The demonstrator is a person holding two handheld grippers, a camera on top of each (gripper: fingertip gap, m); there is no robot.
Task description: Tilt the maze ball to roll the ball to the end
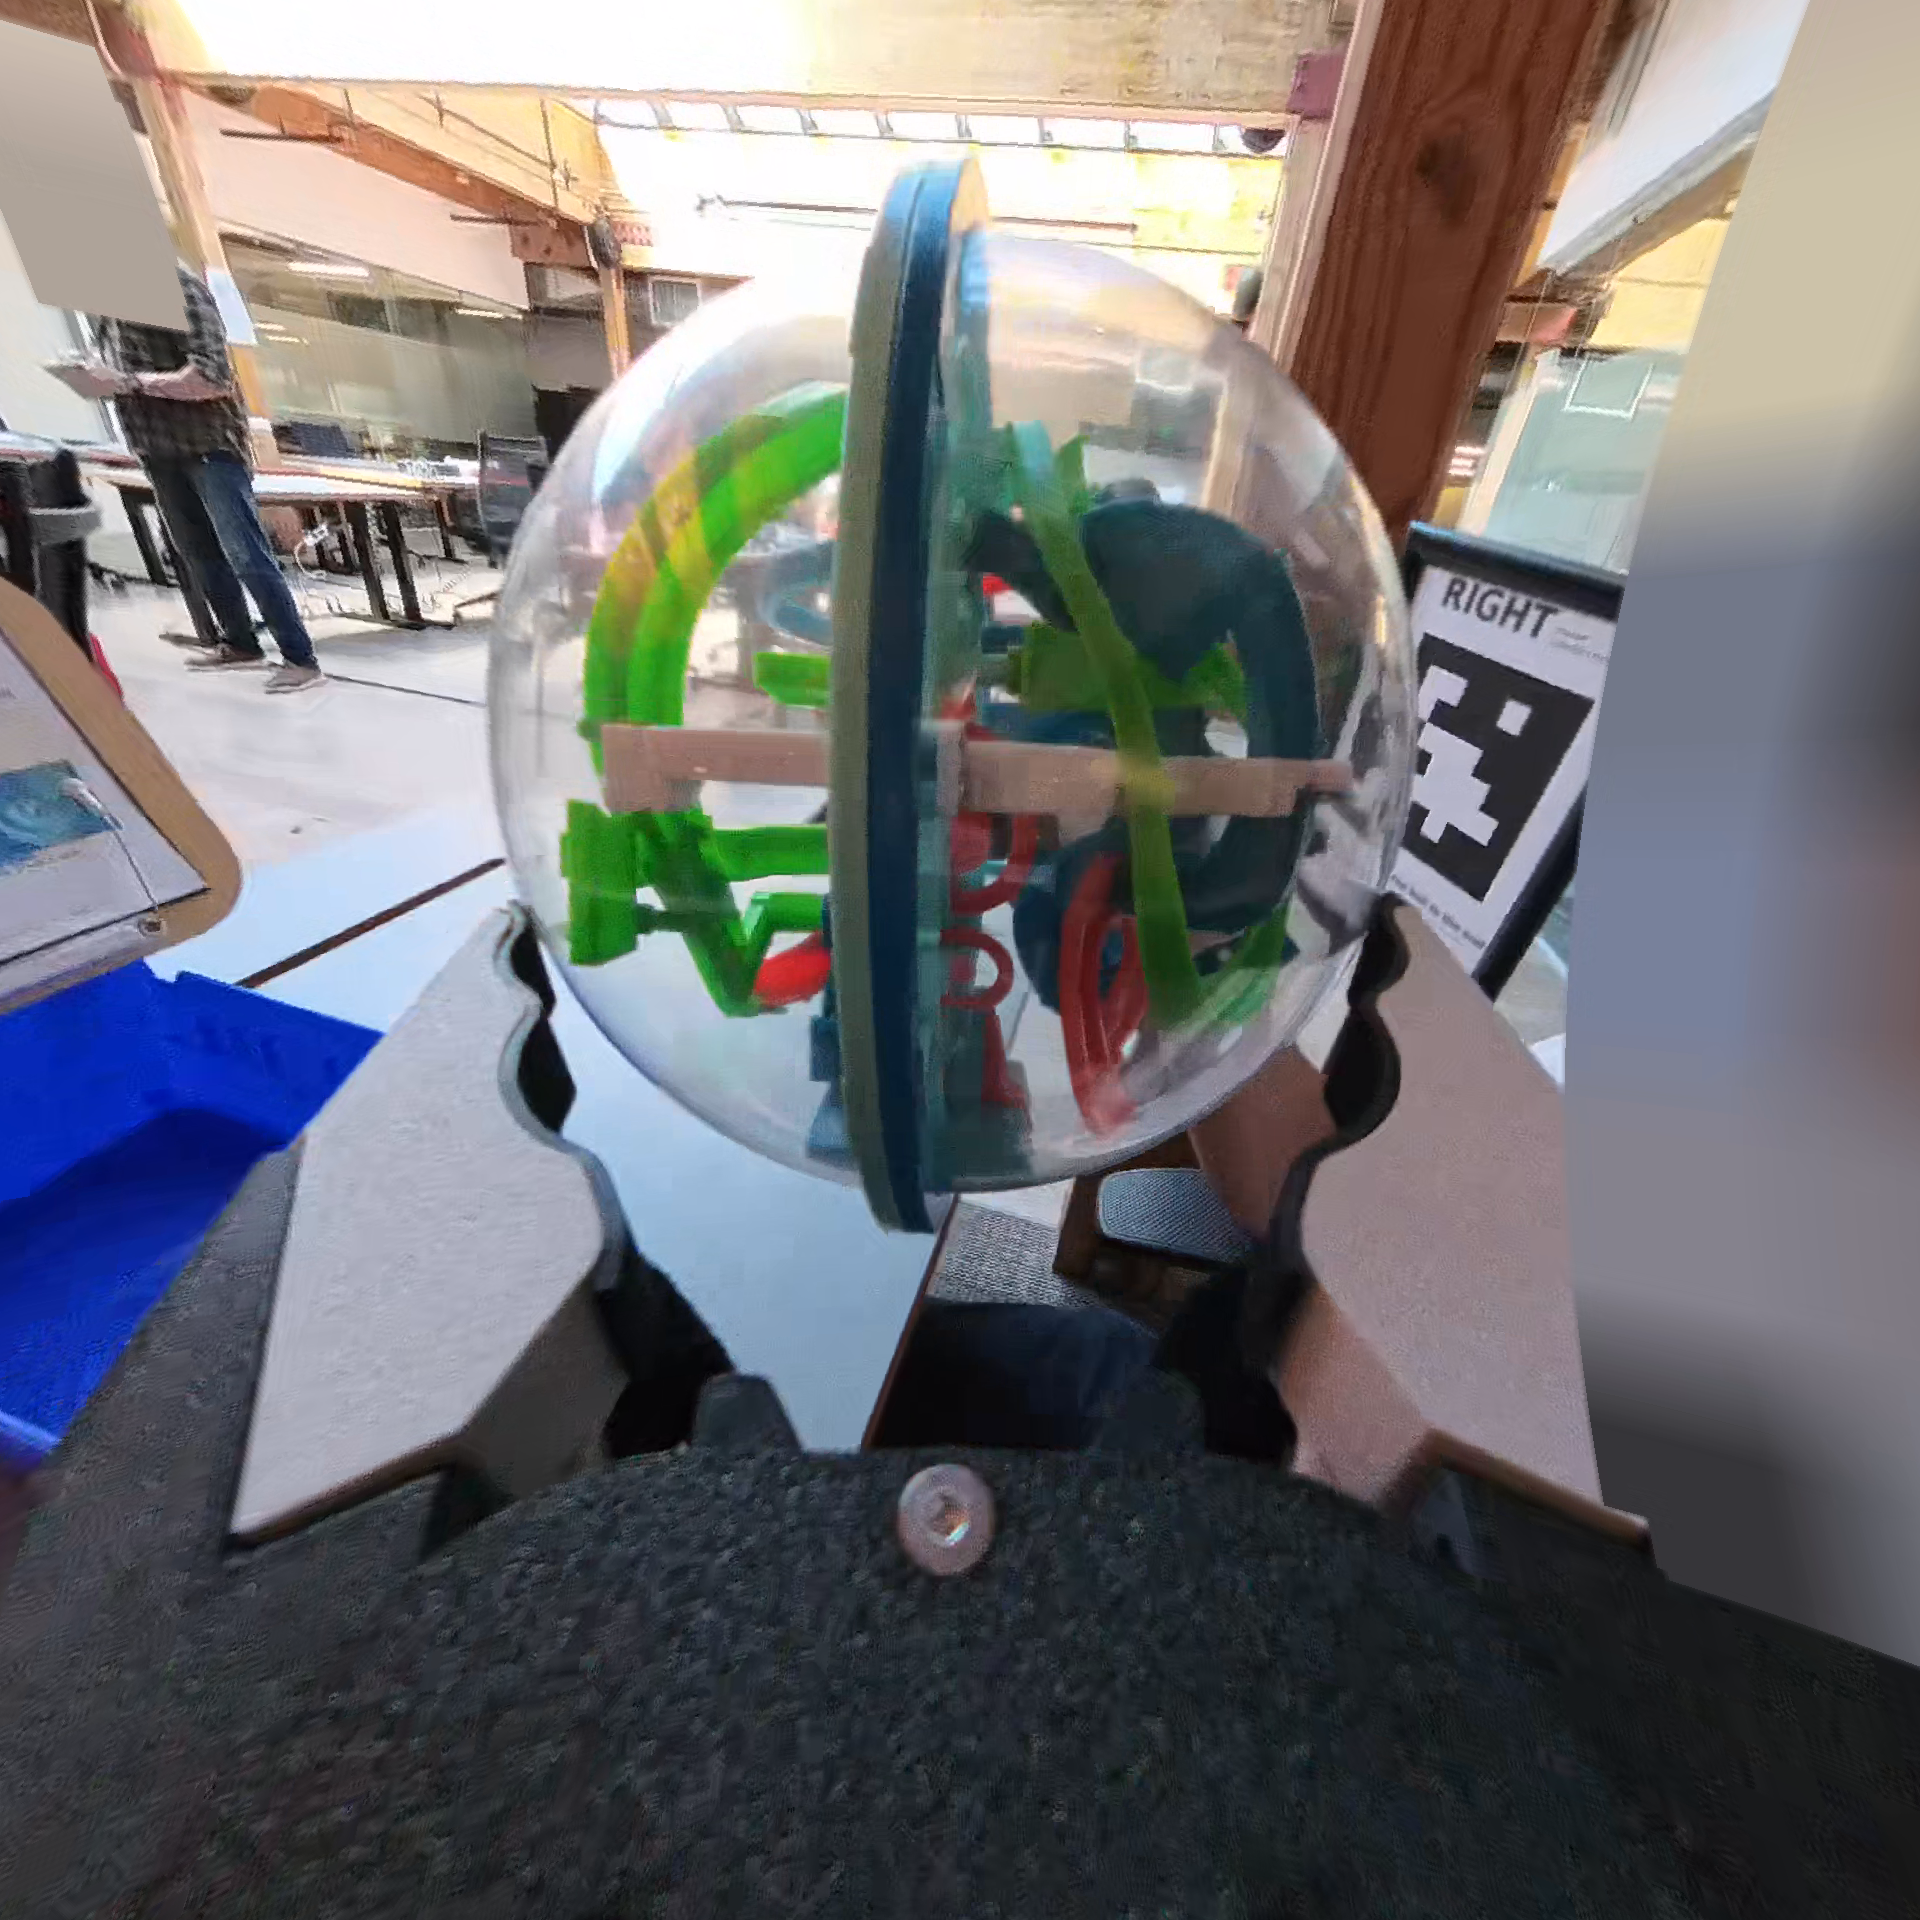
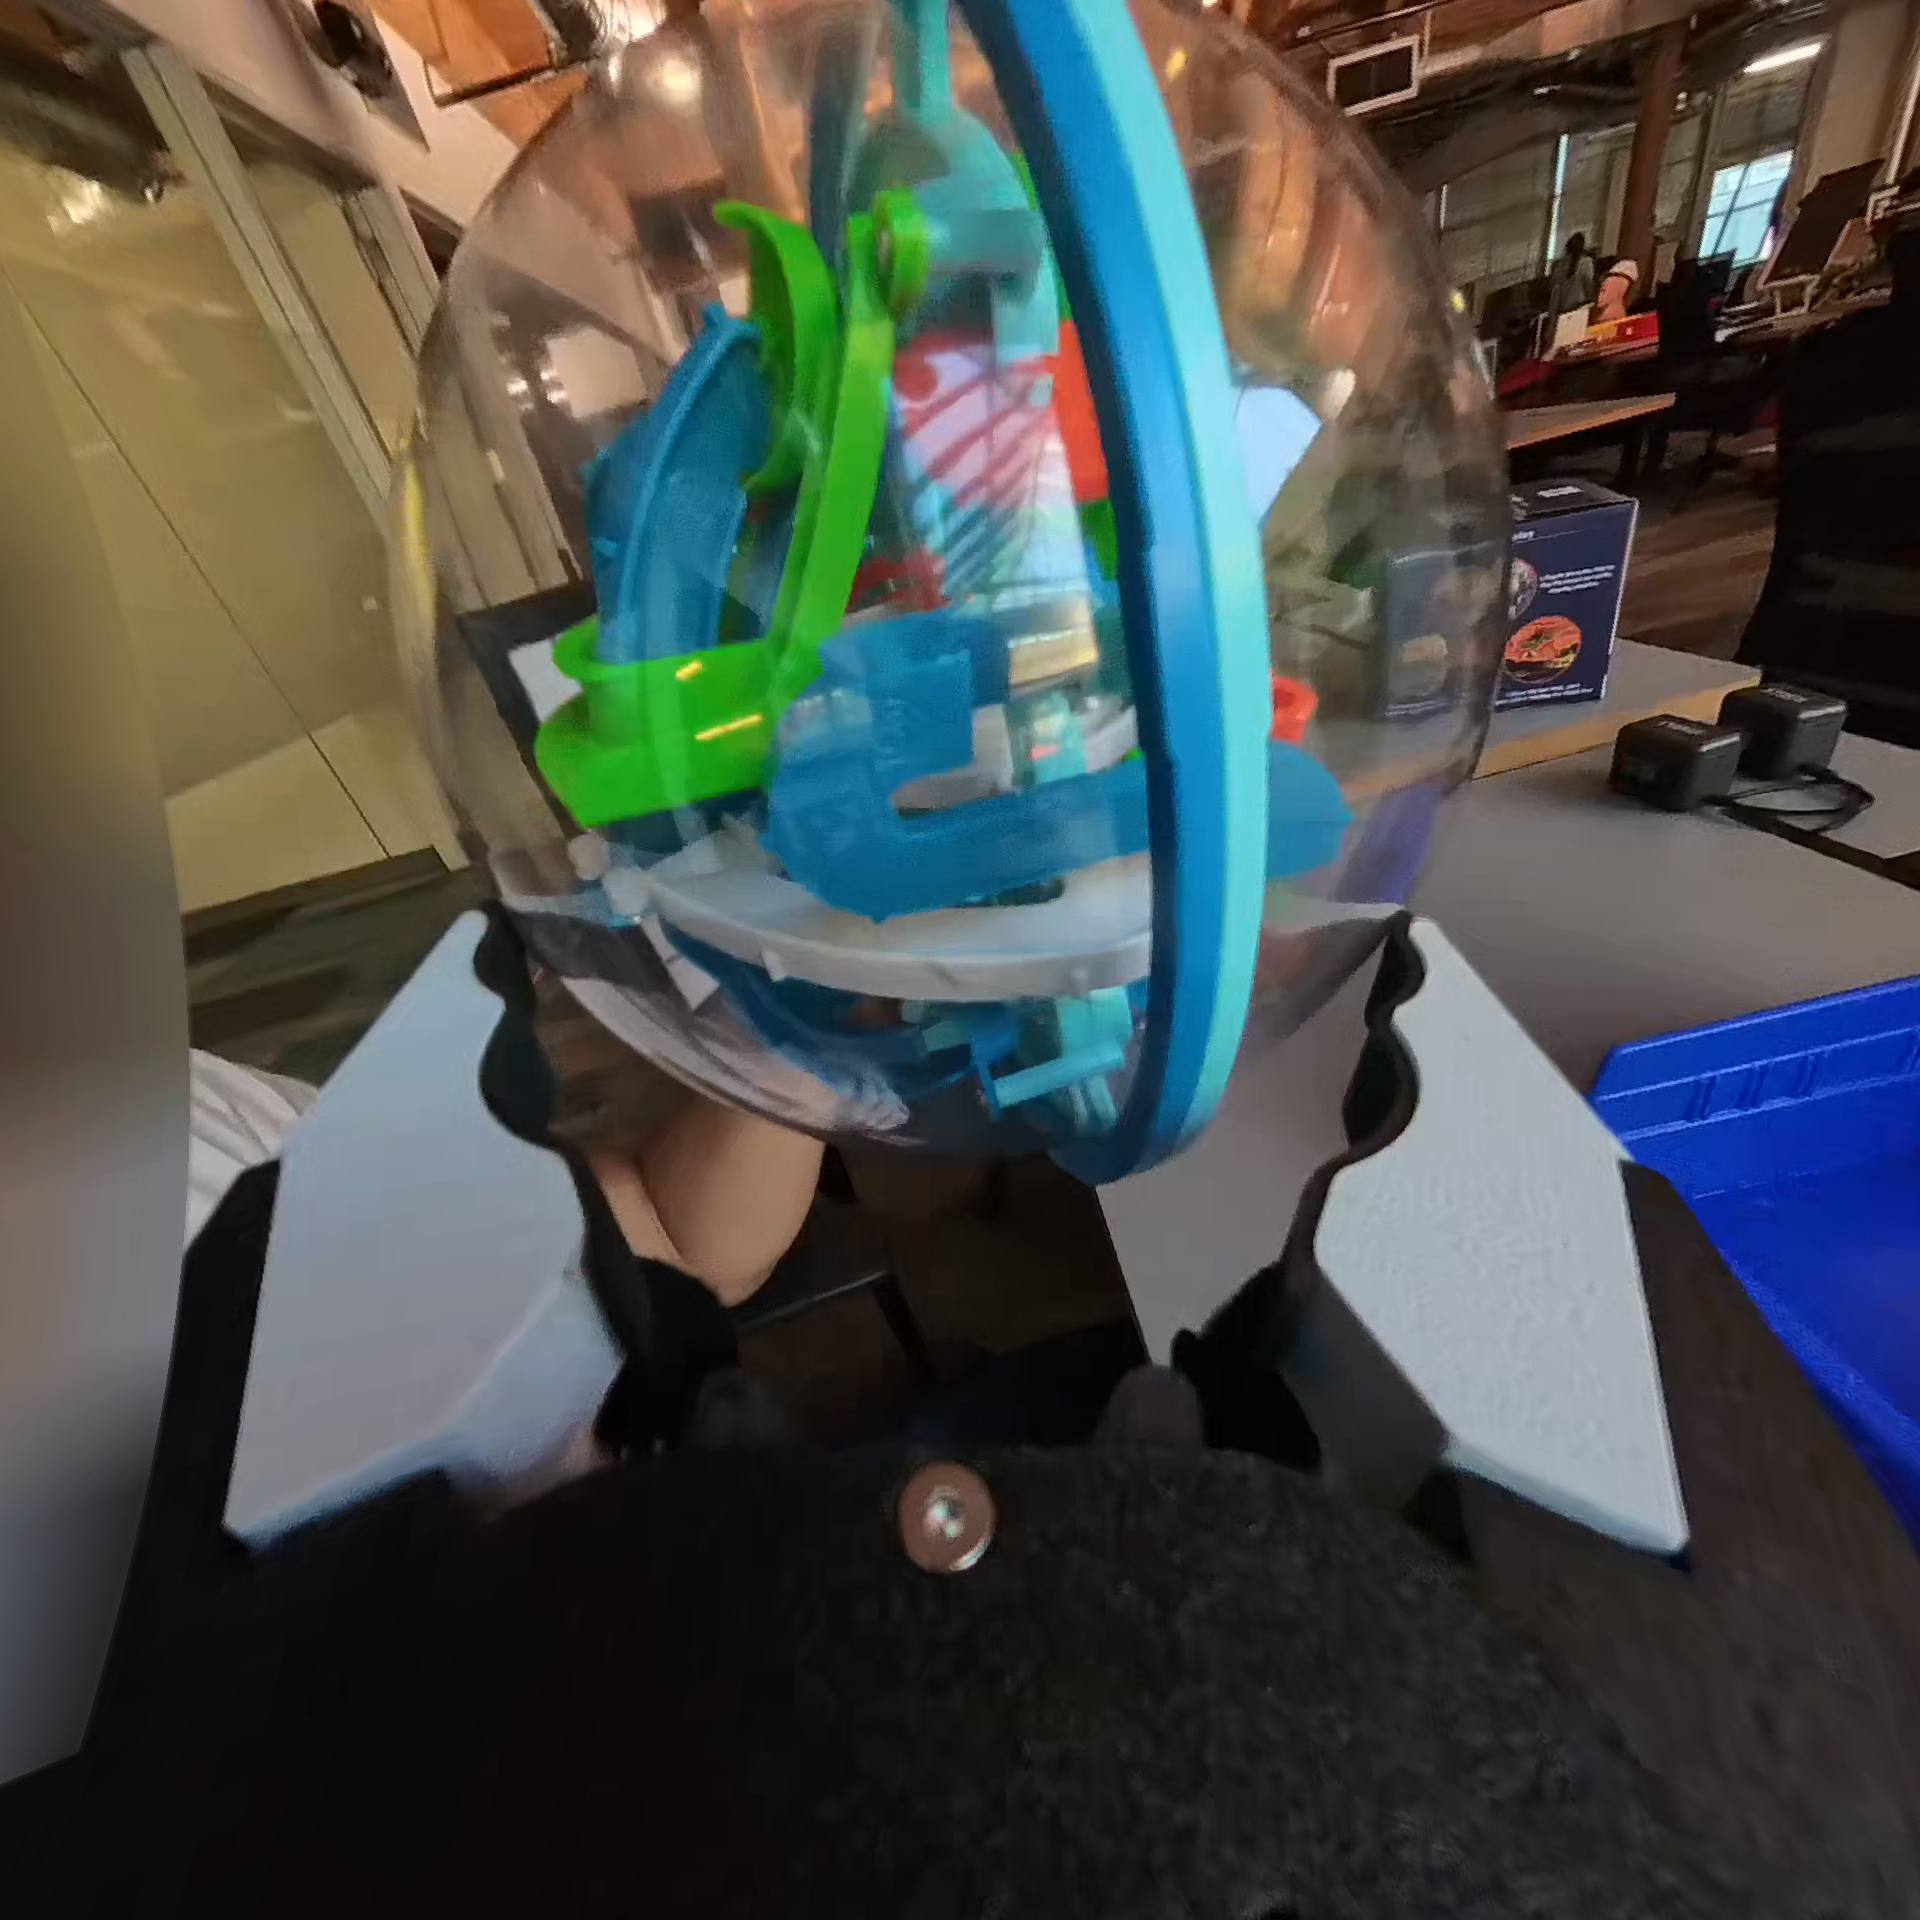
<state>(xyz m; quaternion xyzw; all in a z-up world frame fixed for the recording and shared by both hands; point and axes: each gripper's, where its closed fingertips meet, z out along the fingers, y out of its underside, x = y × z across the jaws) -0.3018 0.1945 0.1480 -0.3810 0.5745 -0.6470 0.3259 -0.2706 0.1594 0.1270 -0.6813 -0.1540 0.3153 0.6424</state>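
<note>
You are seeing the maze ball showing as a clear shell with a dark blue rim band; inside, tracks are showing bright green, red, teal and beige. From the right wrist, that ball is showing light blue and green tracks over a grey one. The bin is showing solid blue. The sign is bearing a black-and-white block pattern. The post is showing brown wood grain.
</note>
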